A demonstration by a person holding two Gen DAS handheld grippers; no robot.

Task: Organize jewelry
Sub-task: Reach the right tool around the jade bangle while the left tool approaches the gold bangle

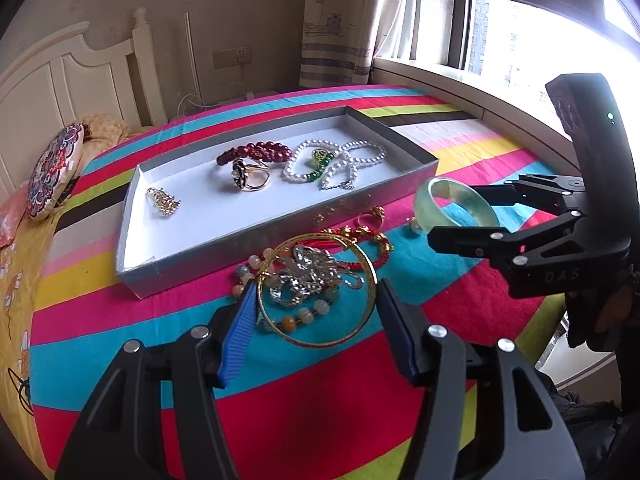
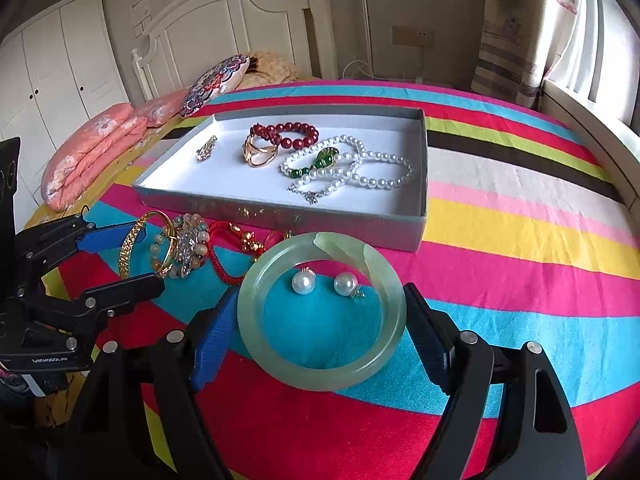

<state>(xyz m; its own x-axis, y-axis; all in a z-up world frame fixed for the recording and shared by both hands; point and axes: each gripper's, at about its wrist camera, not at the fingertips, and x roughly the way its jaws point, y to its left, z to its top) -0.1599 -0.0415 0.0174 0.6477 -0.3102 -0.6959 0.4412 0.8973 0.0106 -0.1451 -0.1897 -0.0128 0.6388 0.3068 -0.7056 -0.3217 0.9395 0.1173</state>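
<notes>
My left gripper is shut on a thin gold bangle, held just above a loose heap of jewelry: a silver brooch, a bead bracelet and a red cord bracelet. My right gripper is shut on a pale green jade bangle, held above two pearl earrings on the bed. The grey box holds a red bead bracelet, a gold ring, pearl strands and a small gold piece. The jade bangle also shows in the left wrist view.
The striped bedspread covers the bed. A patterned cushion and pink pillows lie by the white headboard. A window sill and curtain run along the right side.
</notes>
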